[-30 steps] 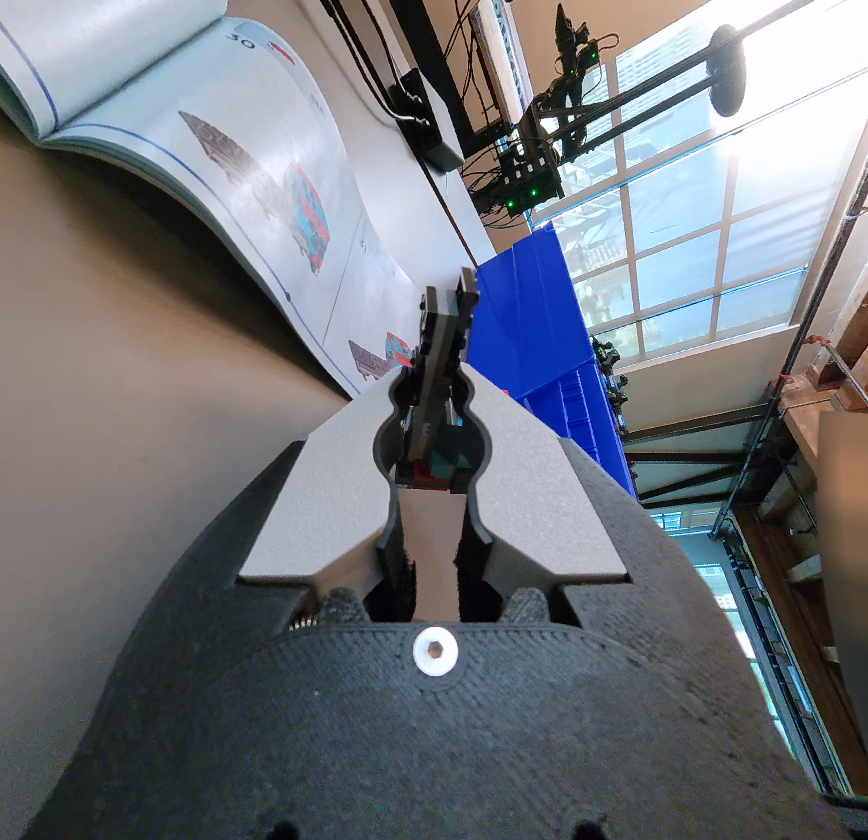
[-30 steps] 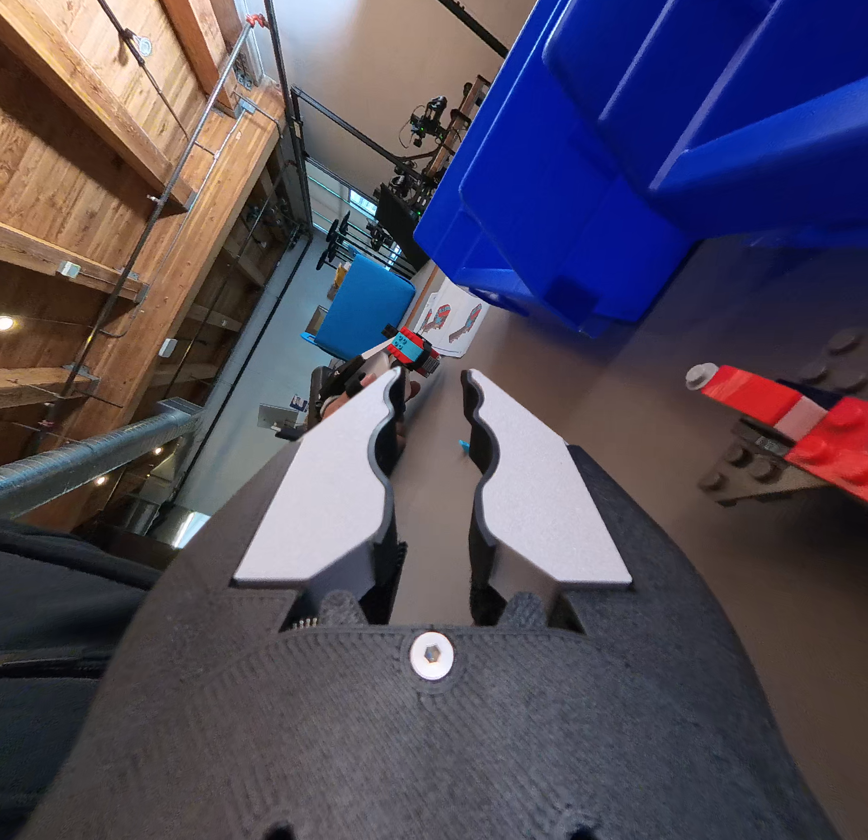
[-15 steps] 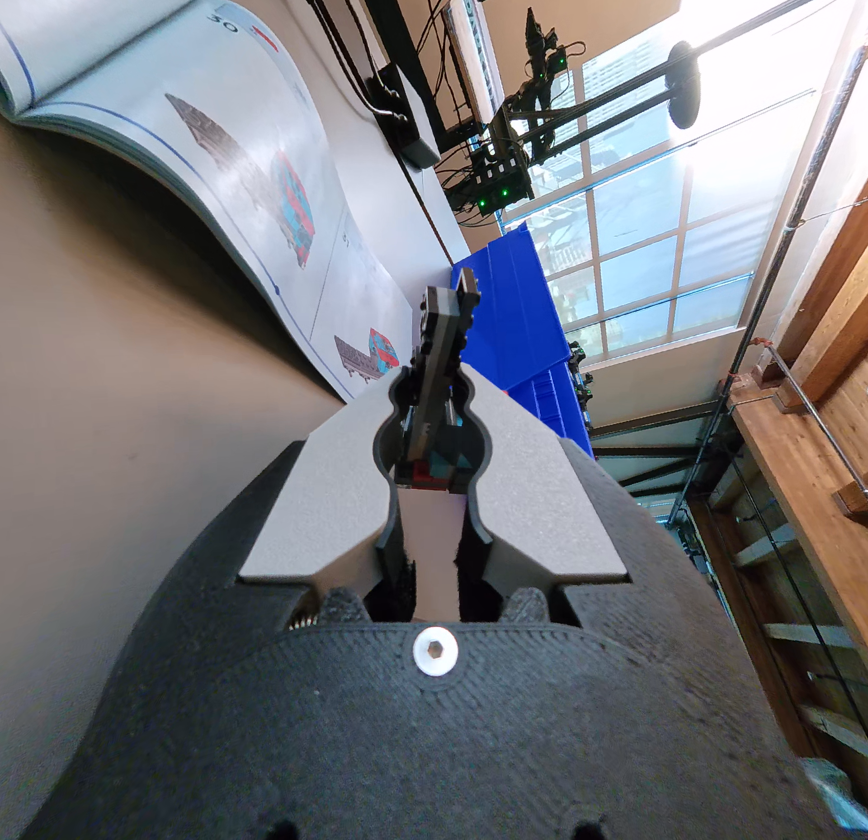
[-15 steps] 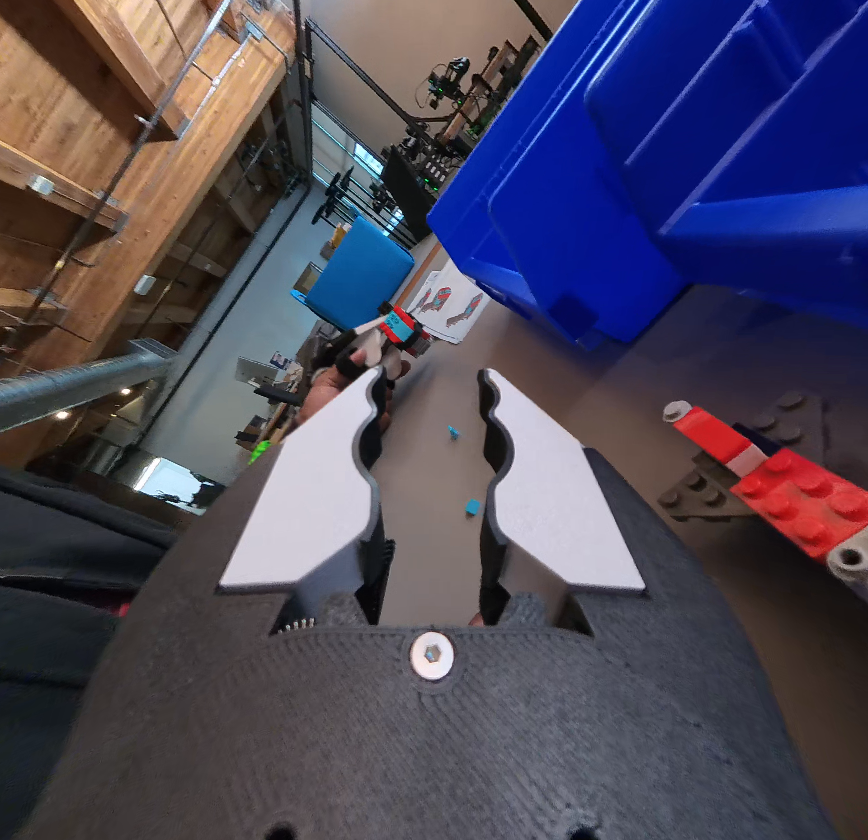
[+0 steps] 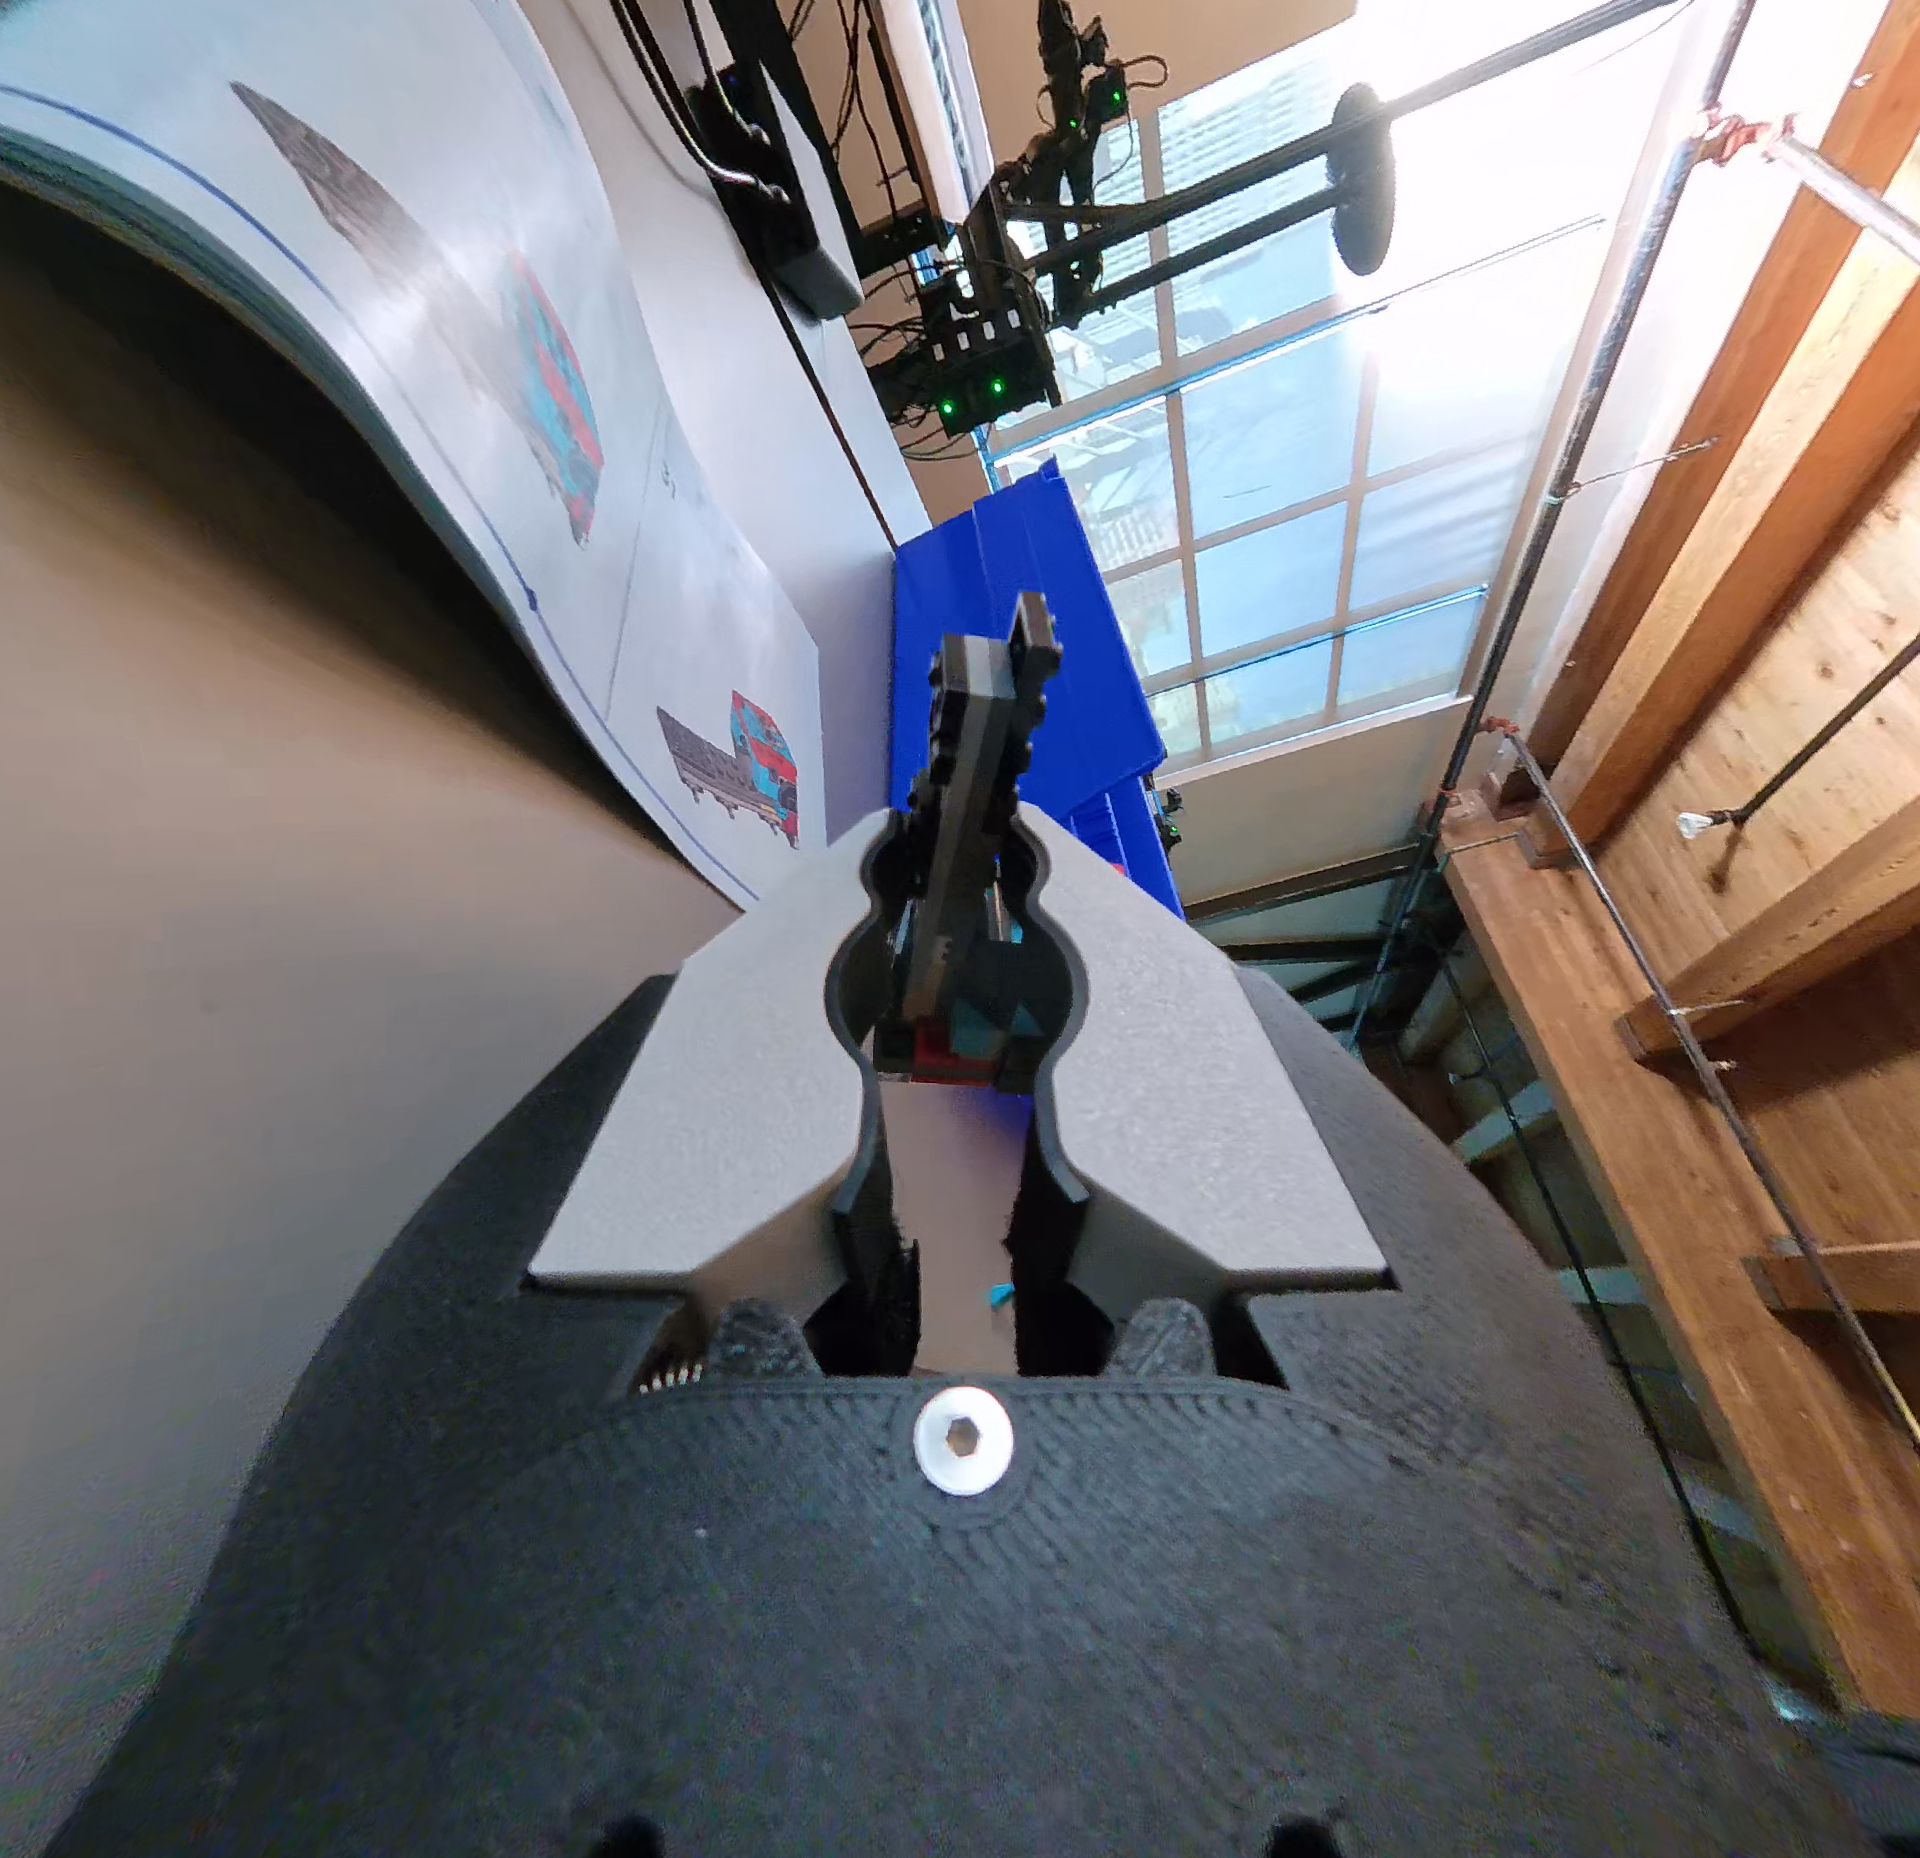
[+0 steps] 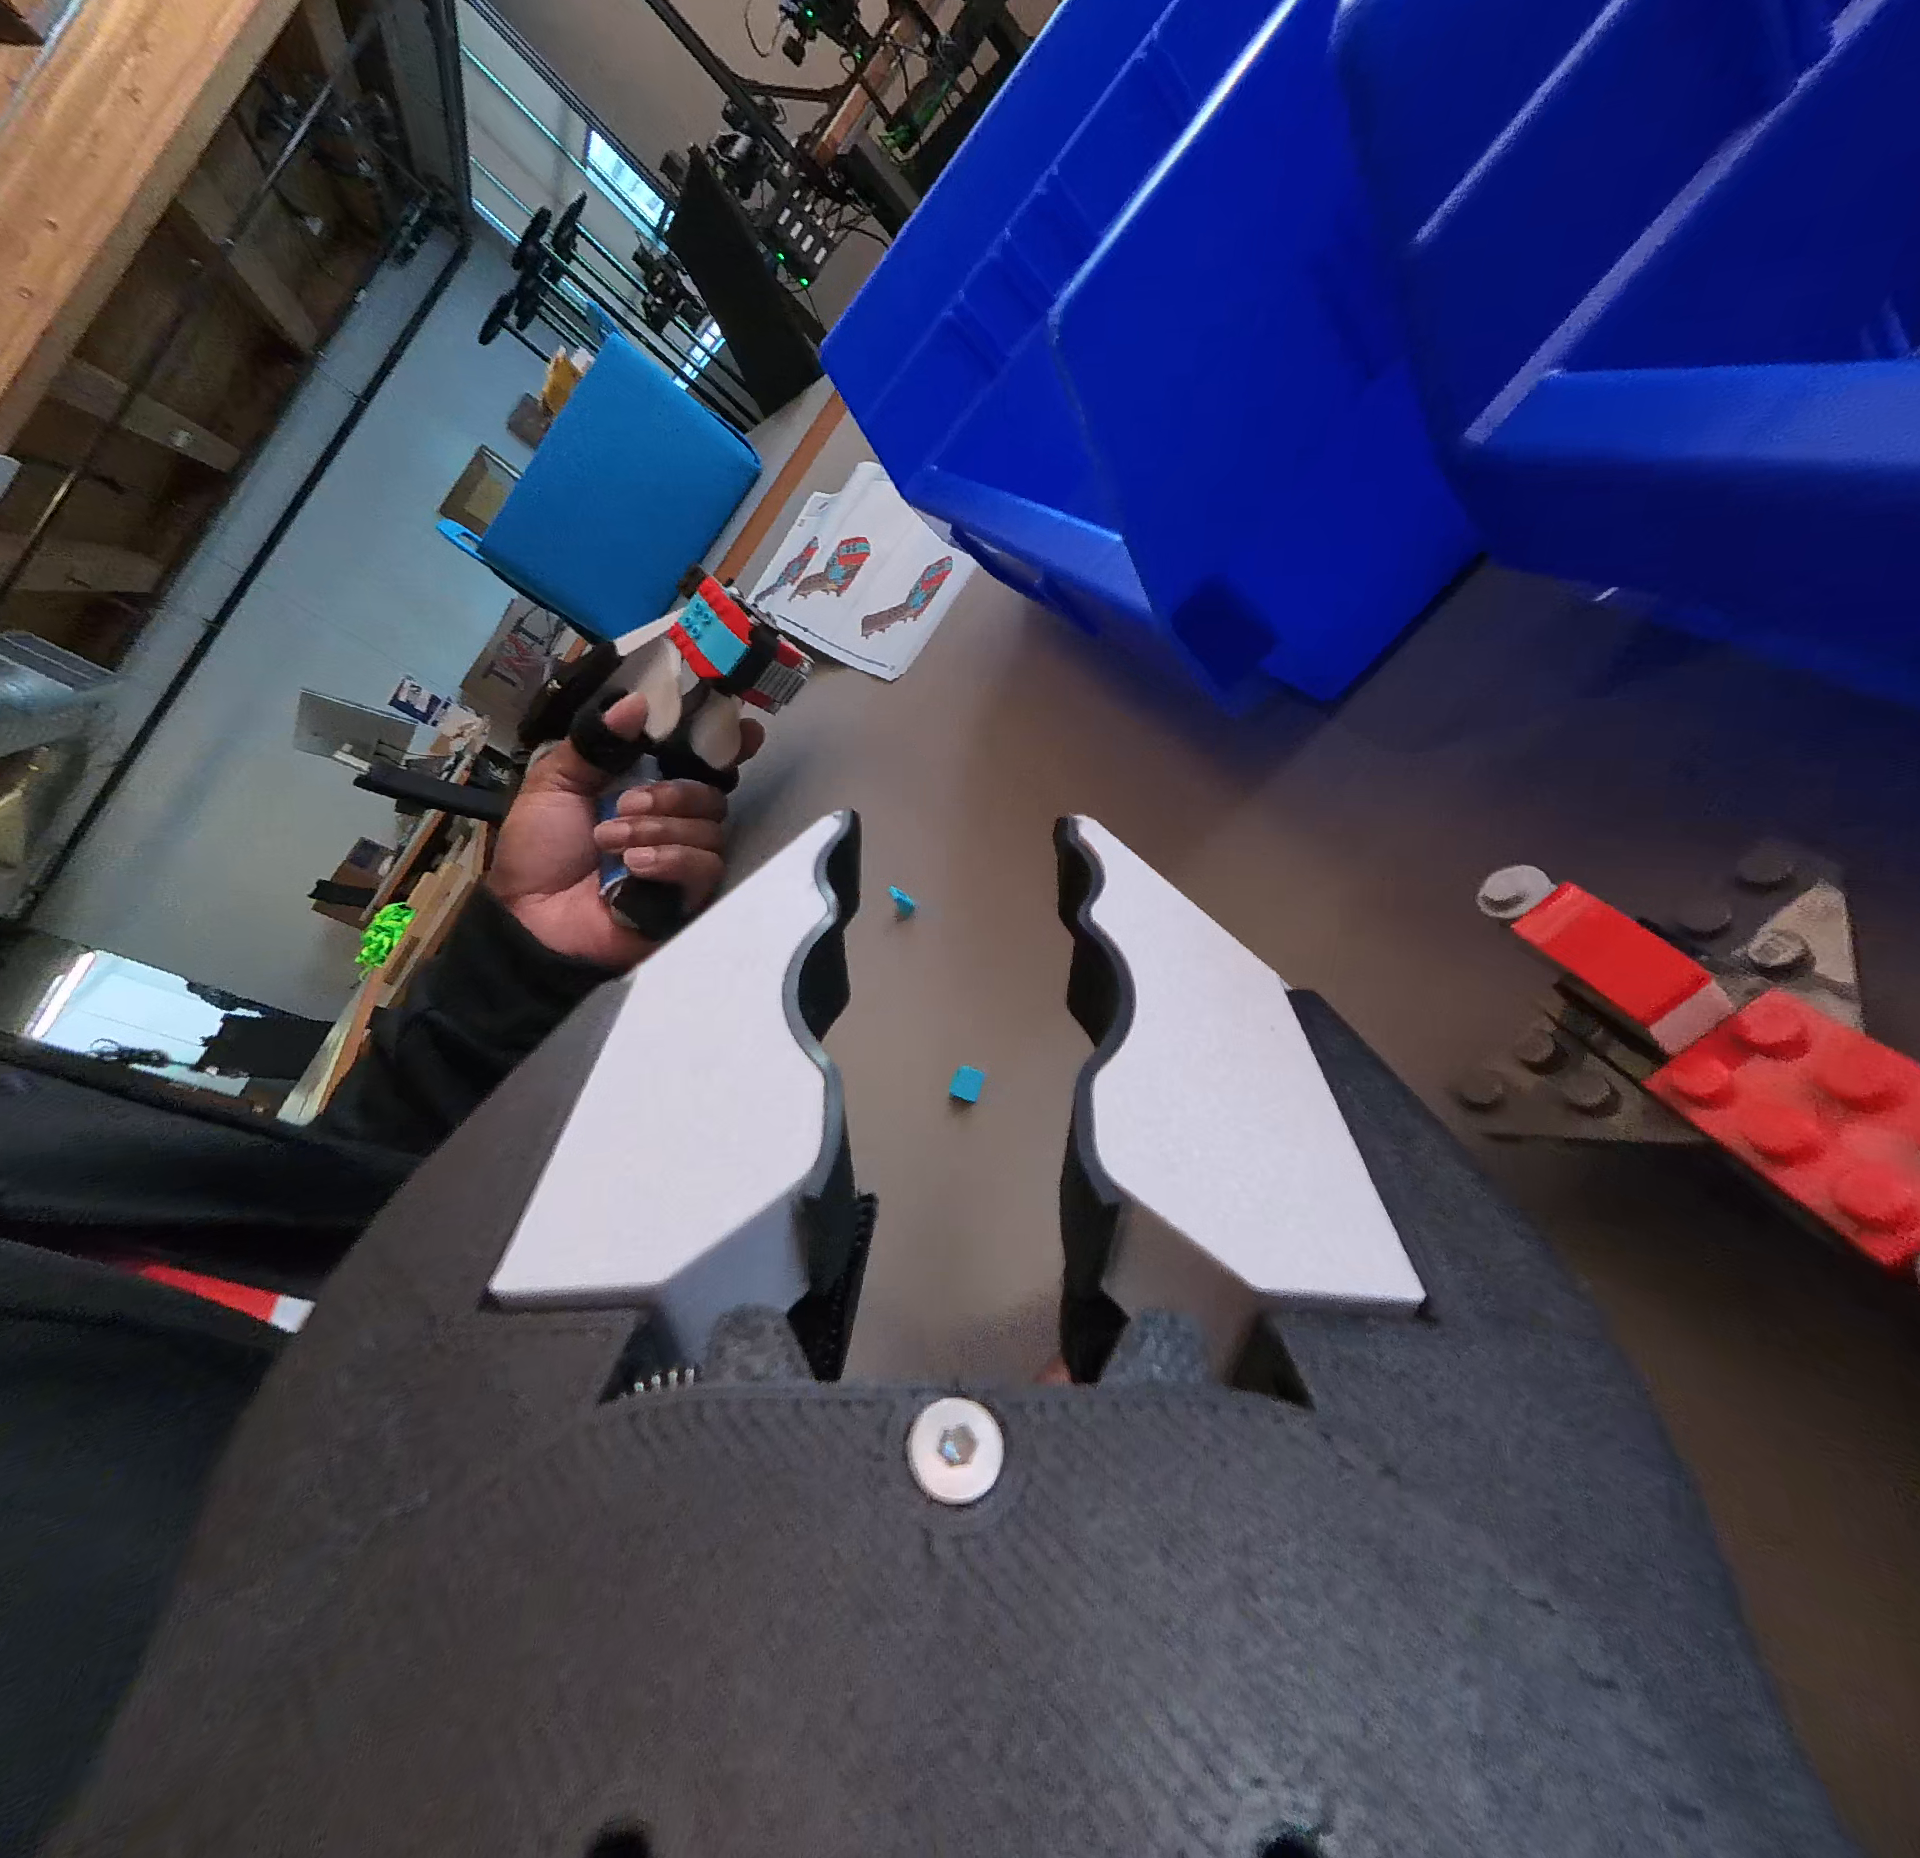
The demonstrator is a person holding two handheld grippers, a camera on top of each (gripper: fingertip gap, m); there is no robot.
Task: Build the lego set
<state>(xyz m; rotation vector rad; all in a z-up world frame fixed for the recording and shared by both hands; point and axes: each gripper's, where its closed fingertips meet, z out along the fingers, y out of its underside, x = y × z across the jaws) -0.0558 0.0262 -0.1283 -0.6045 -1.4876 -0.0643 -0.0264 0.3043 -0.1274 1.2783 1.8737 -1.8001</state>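
Note:
My left gripper (image 5: pixel 958 863) is shut on a lego assembly (image 5: pixel 971 811) of dark grey plates with red and teal parts at its base, and holds it up off the table. The right wrist view shows that gripper farther off (image 6: pixel 675 707) in a person's hand (image 6: pixel 592 852), with the red and teal end of the assembly (image 6: pixel 727 639) sticking out. My right gripper (image 6: pixel 956 842) is open and empty above the brown table (image 6: pixel 1299 821). Two small teal pieces (image 6: pixel 902 902) (image 6: pixel 966 1083) lie on the table between its fingers. A second assembly of red and grey plates (image 6: pixel 1704 1039) lies to the right.
Blue plastic bins (image 6: pixel 1403 302) stand at the back right of the table; one also shows in the left wrist view (image 5: pixel 1018 686). An open instruction booklet (image 5: pixel 436 374) lies at the left; it also shows in the right wrist view (image 6: pixel 862 582). A blue chair (image 6: pixel 613 489) stands beyond the table. One gripper's finger ends stand about 30 cm off the other's.
My right gripper's jaws have opened wider and it has tilted down toward the table, bringing the two teal pieces between its fingers. My left gripper has swung with the assembly still in its grasp.

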